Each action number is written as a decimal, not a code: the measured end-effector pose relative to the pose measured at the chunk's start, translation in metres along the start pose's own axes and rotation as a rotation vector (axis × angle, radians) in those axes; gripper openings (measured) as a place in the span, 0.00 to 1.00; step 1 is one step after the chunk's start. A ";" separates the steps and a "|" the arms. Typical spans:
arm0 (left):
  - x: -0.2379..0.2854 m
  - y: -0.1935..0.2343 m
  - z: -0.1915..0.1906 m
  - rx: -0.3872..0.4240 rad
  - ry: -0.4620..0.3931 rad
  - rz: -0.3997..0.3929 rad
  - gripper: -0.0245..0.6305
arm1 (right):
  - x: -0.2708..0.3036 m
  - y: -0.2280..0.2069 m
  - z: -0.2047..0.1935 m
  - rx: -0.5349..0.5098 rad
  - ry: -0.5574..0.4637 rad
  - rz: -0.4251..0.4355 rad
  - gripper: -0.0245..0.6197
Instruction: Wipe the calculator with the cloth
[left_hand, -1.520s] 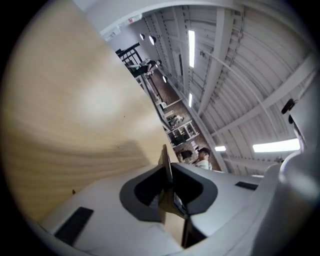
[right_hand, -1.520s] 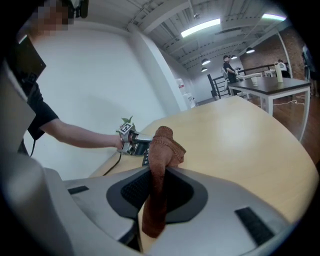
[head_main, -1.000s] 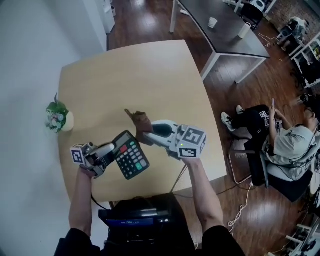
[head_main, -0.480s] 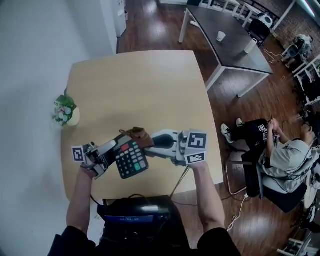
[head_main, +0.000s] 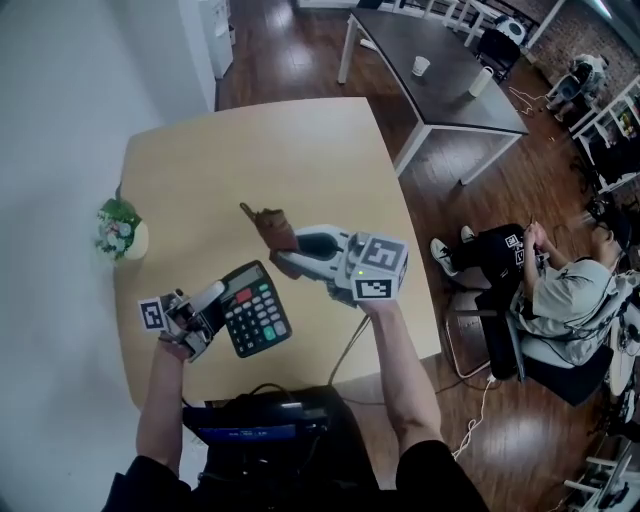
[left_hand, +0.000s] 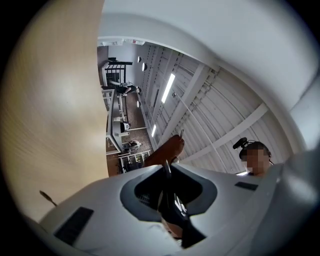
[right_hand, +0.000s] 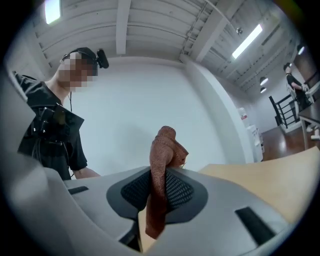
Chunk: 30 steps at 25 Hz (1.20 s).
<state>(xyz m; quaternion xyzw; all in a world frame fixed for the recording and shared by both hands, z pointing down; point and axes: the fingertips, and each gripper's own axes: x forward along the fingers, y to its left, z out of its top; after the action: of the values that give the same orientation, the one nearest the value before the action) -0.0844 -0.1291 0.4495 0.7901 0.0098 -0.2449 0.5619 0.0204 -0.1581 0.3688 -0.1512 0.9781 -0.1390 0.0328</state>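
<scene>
Pale wood desk (head_main: 250, 150). Your left hand-held gripper (head_main: 218, 300) pinches the calculator (head_main: 255, 312) by its edge, steadying it. Your right hand-held gripper (head_main: 287, 250) clamps the cloth (head_main: 270, 222) just beyond the calculator, likely poised to wipe.

I am lifting my right claw (head_main: 287, 252) up and away from the calculator (head_main: 256, 310), and the cloth (head_main: 270, 224) pinched in its jaws is coming with it. Half a second ago the cloth's free end was lying on the calculator's top edge, just ahead of my left claw (head_main: 222, 303). Now it is standing clear, sticking out past the right claw's tips, with bare table showing between it and the keys. The calculator's top strip, which the cloth was covering, is showing again. My two claws are drawing apart.
</scene>
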 end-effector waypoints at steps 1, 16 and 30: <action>0.001 0.000 0.001 -0.003 -0.014 0.001 0.10 | 0.009 0.003 -0.005 0.002 0.029 0.023 0.14; -0.046 0.038 0.047 -0.081 -0.380 0.160 0.10 | -0.029 0.112 -0.053 0.094 0.066 0.271 0.14; 0.005 -0.006 0.009 -0.088 -0.163 -0.005 0.10 | 0.022 0.014 -0.010 0.071 0.001 0.092 0.14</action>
<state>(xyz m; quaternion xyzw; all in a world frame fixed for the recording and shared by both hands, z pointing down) -0.0851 -0.1362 0.4398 0.7421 -0.0232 -0.3091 0.5943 -0.0054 -0.1488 0.3741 -0.1048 0.9785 -0.1721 0.0438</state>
